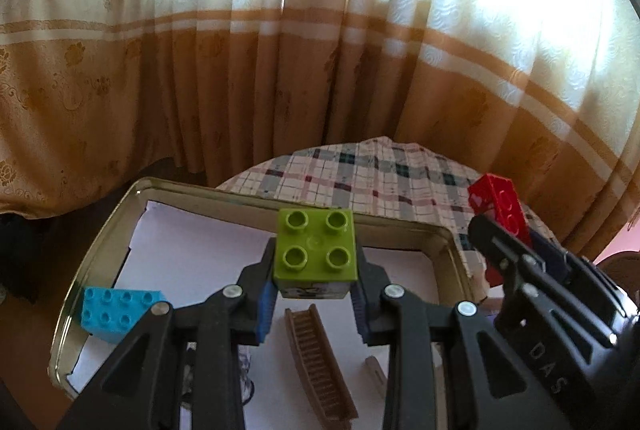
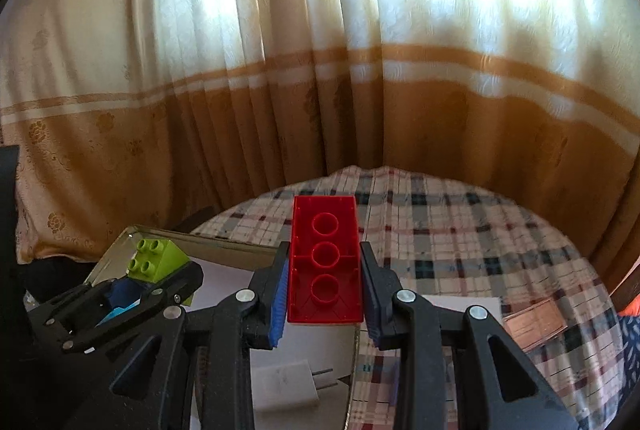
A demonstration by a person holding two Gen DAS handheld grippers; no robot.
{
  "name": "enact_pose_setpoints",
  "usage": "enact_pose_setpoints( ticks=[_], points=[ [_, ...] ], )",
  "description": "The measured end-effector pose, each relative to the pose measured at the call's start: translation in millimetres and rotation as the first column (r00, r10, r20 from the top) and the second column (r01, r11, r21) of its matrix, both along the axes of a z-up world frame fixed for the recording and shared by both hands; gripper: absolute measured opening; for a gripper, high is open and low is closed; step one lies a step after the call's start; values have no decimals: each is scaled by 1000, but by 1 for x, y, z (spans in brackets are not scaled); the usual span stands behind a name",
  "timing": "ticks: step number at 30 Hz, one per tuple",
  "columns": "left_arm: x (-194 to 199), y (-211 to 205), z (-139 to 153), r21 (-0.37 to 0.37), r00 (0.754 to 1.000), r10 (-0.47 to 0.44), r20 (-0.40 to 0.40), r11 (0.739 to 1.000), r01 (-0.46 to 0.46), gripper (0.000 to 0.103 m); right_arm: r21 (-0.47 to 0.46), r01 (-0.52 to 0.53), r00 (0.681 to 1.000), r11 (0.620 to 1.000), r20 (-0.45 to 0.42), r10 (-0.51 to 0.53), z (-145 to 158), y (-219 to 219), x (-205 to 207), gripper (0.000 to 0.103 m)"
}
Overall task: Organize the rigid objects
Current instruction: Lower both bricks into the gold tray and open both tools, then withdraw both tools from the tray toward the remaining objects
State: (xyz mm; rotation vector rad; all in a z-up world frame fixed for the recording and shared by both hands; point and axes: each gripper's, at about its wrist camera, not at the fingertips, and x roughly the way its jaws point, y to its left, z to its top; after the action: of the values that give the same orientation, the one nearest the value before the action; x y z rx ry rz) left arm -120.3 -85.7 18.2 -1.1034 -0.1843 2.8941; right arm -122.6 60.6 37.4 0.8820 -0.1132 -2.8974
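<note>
My left gripper (image 1: 316, 280) is shut on a lime green four-stud brick (image 1: 316, 254), held studs up above a metal tin (image 1: 96, 258) lined with white paper. A cyan brick (image 1: 116, 314) lies at the tin's left side, and a brown toothed comb (image 1: 320, 366) lies on the paper below the green brick. My right gripper (image 2: 324, 284) is shut on a red brick (image 2: 325, 262), its hollow underside facing the camera, over the tin's right edge. The right wrist view shows the left gripper (image 2: 160, 282) with the green brick (image 2: 156, 258) at the left.
A round table with a plaid cloth (image 2: 480, 250) stands before tan and cream curtains (image 1: 280, 70). A white plug adapter (image 2: 292, 386) lies below the right gripper. A brownish card (image 2: 536, 322) lies on the cloth at the right. A small pale piece (image 1: 376, 370) sits beside the comb.
</note>
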Motion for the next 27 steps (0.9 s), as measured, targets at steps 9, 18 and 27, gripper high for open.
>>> enact_pose_setpoints(
  ticks=[9, 18, 27],
  points=[
    [-18, 0, -15, -39, 996, 7, 93, 999, -3, 31, -12, -49, 991, 999, 126, 51, -20, -3, -26, 34],
    [-35, 1, -31, -163, 974, 59, 218, 986, -23, 76, -96, -59, 969, 994, 236, 80, -38, 2, -40, 36],
    [16, -6, 0, -29, 996, 87, -27, 996, -88, 102, -241, -30, 1000, 970, -14, 27, -5, 40, 21, 75]
  ],
)
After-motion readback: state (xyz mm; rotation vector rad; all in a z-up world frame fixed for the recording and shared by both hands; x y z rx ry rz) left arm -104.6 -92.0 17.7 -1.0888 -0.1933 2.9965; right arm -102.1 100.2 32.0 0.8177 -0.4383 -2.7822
